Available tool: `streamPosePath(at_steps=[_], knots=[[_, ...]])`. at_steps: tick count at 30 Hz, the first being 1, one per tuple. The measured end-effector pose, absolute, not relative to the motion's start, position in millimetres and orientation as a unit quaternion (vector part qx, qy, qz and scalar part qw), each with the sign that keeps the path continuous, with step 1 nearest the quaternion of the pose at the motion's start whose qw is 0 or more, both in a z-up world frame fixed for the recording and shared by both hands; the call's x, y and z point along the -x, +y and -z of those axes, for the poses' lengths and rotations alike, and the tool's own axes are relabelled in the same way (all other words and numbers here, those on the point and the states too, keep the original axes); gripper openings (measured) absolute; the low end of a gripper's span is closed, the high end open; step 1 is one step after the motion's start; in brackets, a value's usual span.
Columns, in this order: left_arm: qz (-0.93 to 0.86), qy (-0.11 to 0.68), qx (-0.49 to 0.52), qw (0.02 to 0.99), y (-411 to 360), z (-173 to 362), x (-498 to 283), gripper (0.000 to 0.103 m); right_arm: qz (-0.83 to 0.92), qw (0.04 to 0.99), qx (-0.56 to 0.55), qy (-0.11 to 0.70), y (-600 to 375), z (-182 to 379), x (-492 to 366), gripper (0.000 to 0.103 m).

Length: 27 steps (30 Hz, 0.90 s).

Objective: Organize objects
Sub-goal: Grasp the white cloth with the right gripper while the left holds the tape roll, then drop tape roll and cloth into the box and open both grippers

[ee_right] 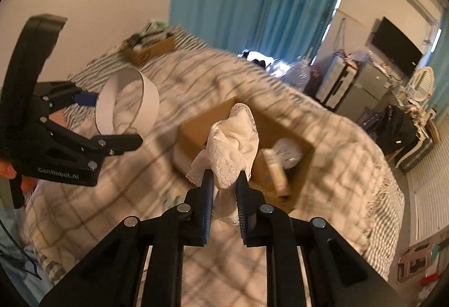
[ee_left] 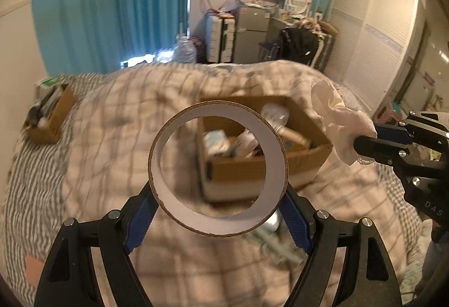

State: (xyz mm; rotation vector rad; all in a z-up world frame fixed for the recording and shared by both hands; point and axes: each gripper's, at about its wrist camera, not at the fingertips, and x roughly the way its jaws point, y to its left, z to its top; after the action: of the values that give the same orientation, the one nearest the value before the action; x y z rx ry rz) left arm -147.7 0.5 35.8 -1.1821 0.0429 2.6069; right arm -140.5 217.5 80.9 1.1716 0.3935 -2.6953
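My left gripper (ee_left: 217, 194) is shut on an empty cardboard tape ring (ee_left: 275, 149), held in the air above the bed. It shows from the side in the right wrist view (ee_right: 148, 99), with the left gripper (ee_right: 118, 121) at the left. My right gripper (ee_right: 224, 175) is shut on a white lace cloth (ee_right: 233, 144). In the left wrist view the cloth (ee_left: 334, 116) hangs from the right gripper (ee_left: 362, 144) at the right. An open cardboard box (ee_left: 238, 169) with several small items lies on the bed below both; it also shows in the right wrist view (ee_right: 196, 127).
The bed carries a checked blanket (ee_left: 112, 116) over a striped sheet (ee_left: 31, 183). A second cardboard box (ee_left: 53, 116) with items sits at the bed's far left corner. Blue curtains (ee_left: 112, 3), luggage (ee_left: 221, 37) and a wardrobe (ee_left: 373, 37) stand beyond the bed.
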Motion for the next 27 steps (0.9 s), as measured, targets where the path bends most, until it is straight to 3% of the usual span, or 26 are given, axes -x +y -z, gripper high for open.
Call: streamPosePath(at_steps=[10, 27], knots=[[-0.896, 0.042, 0.411, 0.162, 45, -36, 212, 0.083, 0.909, 0.074, -0.396, 0.112, 250, -91, 185, 0.015], [-0.877, 0.056, 0.447, 0.168, 60, 27, 286, 0.083, 0.876, 0.101, -0.464, 0.084, 277, -7, 257, 0.015]])
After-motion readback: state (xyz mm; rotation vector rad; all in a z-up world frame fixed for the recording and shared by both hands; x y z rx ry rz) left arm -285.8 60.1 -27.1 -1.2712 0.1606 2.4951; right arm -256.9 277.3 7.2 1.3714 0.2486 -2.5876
